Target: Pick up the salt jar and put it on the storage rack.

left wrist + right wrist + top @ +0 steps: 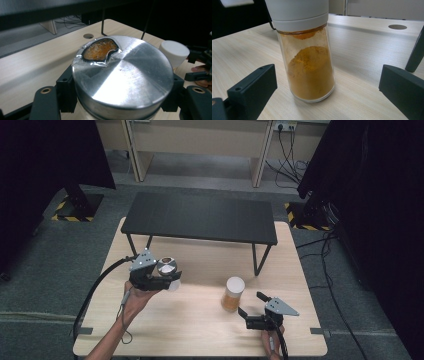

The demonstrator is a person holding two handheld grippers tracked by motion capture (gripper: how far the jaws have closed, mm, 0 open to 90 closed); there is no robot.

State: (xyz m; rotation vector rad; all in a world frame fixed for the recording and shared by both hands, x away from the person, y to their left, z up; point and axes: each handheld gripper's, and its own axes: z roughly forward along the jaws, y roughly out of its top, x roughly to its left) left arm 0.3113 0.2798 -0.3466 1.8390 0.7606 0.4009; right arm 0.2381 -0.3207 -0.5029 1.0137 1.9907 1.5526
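My left gripper [169, 281] is shut on a jar with a silver foil seal [122, 75]; the foil is torn at one edge and orange powder shows through the hole. The foil-topped jar [168, 268] hangs above the left half of the wooden table [195, 320]. A glass spice jar [233, 294] with a white cap and orange powder stands upright right of centre. My right gripper [250, 304] stands open just in front of and to the right of it. In the right gripper view the spice jar [308, 57] stands ahead between the spread jaws, untouched.
A low black shelf [200, 217] on thin legs spans the back of the table. In the left gripper view the white-capped jar [174, 51] stands beyond, with my right gripper [200, 67] beside it. Black curtains and floor cables ring the table.
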